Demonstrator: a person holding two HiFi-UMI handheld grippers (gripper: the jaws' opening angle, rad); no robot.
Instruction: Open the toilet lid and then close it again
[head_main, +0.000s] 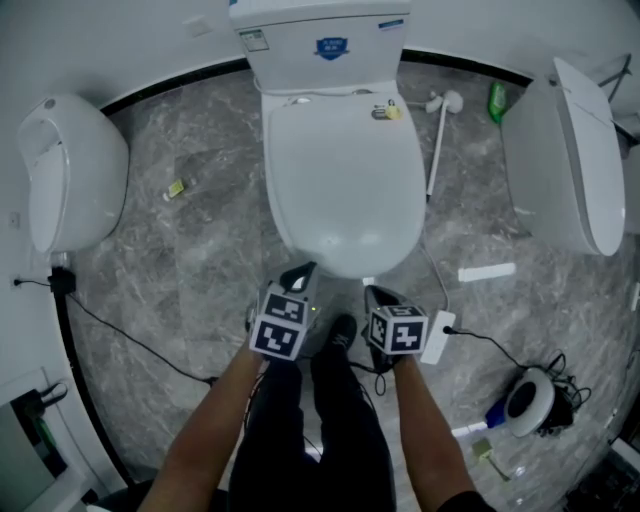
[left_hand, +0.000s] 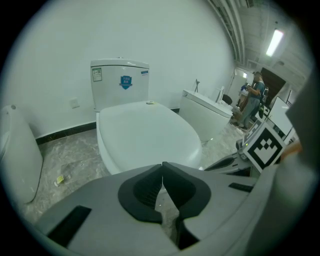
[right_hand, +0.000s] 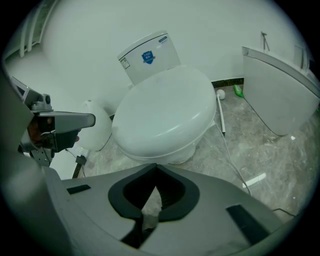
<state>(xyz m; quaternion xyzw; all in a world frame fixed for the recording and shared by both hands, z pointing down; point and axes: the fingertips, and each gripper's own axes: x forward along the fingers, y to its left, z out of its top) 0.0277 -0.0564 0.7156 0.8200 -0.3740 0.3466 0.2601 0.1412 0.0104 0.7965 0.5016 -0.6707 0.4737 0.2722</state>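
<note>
white toilet lid (head_main: 345, 180) down | blue tank badge (head_main: 331, 47) illegible | left tool (left_hand: 162, 167), right tool (right_hand: 156, 169) pinched together

Lid (head_main: 345, 190) front clear; brush (head_main: 438, 150) rt side; cable (head_main: 476, 334) on floor (head_main: 200, 260).

Blue shield sticker (head_main: 331, 47): centre front of the toilet cistern (head_main: 300, 60); white print on it, too small to read.
White label (head_main: 254, 40): left front corner of the cistern; fine print, illegible.
Blue strip sticker (head_main: 392, 24): right front edge of the cistern; illegible.
Marker cubes (head_main: 280, 325): black-and-white square code patterns; no letters or numbers.
Readable wording: none.
</note>
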